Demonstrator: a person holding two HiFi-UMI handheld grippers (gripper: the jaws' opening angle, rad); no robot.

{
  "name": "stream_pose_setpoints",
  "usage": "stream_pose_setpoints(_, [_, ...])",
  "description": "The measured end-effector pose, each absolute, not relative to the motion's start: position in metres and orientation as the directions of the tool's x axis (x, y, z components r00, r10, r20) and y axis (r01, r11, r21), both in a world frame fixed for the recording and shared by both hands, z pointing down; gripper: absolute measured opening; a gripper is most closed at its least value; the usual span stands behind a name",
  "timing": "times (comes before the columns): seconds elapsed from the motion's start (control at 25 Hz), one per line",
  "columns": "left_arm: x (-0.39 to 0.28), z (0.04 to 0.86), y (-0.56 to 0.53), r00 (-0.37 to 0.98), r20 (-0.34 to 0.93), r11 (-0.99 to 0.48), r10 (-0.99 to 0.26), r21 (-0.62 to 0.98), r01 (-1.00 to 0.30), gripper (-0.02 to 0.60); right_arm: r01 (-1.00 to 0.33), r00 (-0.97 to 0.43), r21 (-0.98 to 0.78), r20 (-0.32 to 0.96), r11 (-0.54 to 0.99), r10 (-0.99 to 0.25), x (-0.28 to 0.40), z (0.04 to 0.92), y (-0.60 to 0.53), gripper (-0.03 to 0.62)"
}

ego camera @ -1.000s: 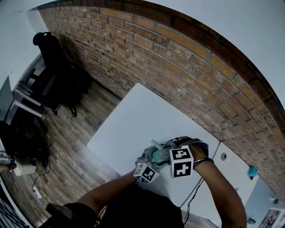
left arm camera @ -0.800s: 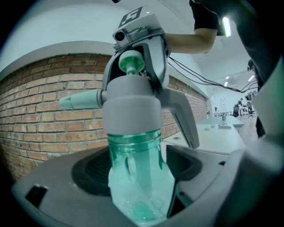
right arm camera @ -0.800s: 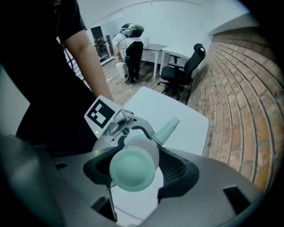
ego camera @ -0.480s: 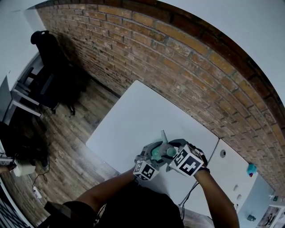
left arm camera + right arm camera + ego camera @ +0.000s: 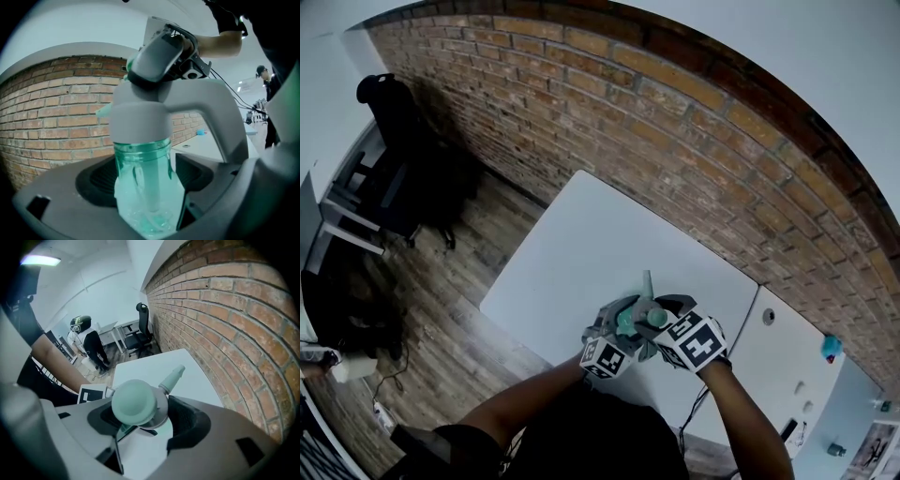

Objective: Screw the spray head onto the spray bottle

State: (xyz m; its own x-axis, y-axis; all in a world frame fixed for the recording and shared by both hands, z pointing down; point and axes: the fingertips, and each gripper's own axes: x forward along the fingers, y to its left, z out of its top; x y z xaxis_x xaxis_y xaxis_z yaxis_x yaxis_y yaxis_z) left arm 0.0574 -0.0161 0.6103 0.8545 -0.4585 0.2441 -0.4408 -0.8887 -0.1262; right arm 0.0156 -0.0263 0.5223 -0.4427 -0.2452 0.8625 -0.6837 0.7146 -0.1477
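Note:
The clear green spray bottle [image 5: 147, 187] stands upright between the jaws of my left gripper [image 5: 145, 206], which is shut on its body. A grey spray head [image 5: 140, 122] with a pale green cap [image 5: 133, 403] and nozzle [image 5: 172, 377] sits on the bottle's neck. My right gripper [image 5: 140, 420] comes down from above and is shut on the spray head's collar. In the head view both grippers [image 5: 609, 352] [image 5: 689, 339] meet over the bottle [image 5: 628, 321] near the front edge of the white table [image 5: 581, 244], with the nozzle [image 5: 647, 281] pointing toward the wall.
A brick wall [image 5: 675, 122] runs along the table's far side. A second white table [image 5: 787, 366] adjoins on the right with a small teal object [image 5: 832, 347]. A black office chair [image 5: 394, 131] stands on the wooden floor at left. A person [image 5: 91, 345] stands farther off.
My right gripper has rotated on the spray head, its marker cube swinging round and to the right. The nozzle turned from pointing left to pointing toward the wall. The left gripper held still.

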Motion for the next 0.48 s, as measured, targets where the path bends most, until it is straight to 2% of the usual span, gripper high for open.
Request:
stream_pose_setpoints(0.32, [0.061,0.609,-0.012,0.874,0.285,-0.919,-0.395,-0.128,-0.373,0.362,-0.721,-0.454,-0.148,0.839,0.677,-0.299,0.020,0.514,-0.024,0.272])
stream_pose_setpoints(0.48, [0.055,0.605,-0.005,0.887,0.285,-0.929,-0.363,-0.186,-0.320,0.362,-0.753,-0.470,-0.117,0.784,0.648,-0.406,0.022,0.487,-0.023,0.272])
